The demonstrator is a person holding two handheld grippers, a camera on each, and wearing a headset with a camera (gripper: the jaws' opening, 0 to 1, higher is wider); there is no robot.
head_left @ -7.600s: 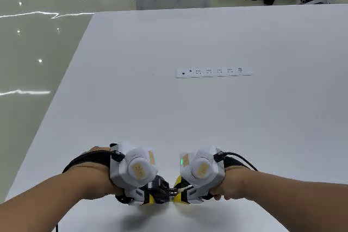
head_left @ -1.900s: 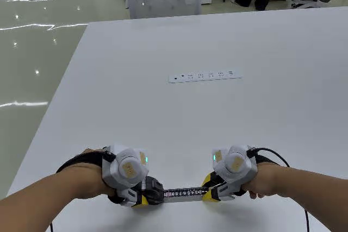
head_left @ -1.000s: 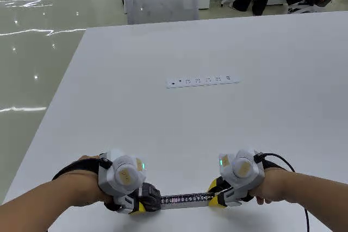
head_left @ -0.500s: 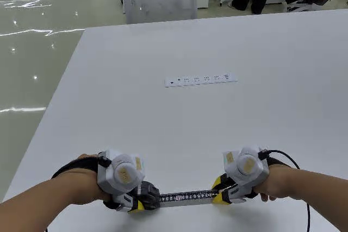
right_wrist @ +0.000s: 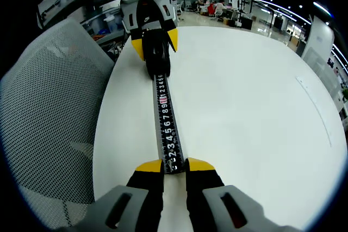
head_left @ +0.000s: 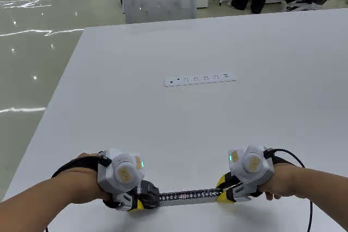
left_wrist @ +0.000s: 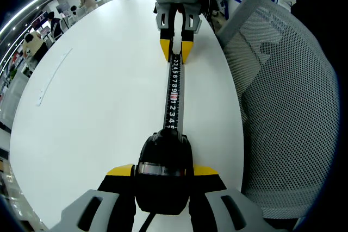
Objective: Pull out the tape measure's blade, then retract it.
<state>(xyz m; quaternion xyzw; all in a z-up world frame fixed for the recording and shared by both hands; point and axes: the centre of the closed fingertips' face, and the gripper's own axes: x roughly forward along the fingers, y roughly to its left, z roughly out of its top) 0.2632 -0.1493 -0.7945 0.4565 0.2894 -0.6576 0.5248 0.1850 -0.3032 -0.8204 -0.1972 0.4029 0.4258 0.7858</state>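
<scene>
White laminate worktop (head_left: pixel 217 42) runs away toward 12 o'clock. A long white power strip (head_left: pixel 200 79) lies across its middle, and a grey office chair (head_left: pixel 159 4) stands past the far edge.

All the work sits at the near edge, around 6 o'clock. At about 7 o'clock the left gripper (head_left: pixel 142 202) is clamped on the black, rounded plastic tape measure case (head_left: pixel 149 195), its yellow-tipped jaws pressed against either flank of the case. It sits where it did half a second ago.

From the mouth of the case the steel blade with black printed numerals (head_left: pixel 187 194) runs straight toward 3 o'clock, taut and just above the surface.

At about 5 o'clock the right gripper (head_left: pixel 224 195) pinches the blade's free end between its yellow tips. This is what has changed. Several seconds ago the two grippers were nearly touching, and since the last half second the right one has drifted further toward 3 o'clock, baring a little more blade.

I judge the pull-out half of the task to be well under way, perhaps near its end. The return is not yet begun. It will likely call for easing the right gripper back toward 9 o'clock while keeping its hold, so the spring does not snap the blade home.
</scene>
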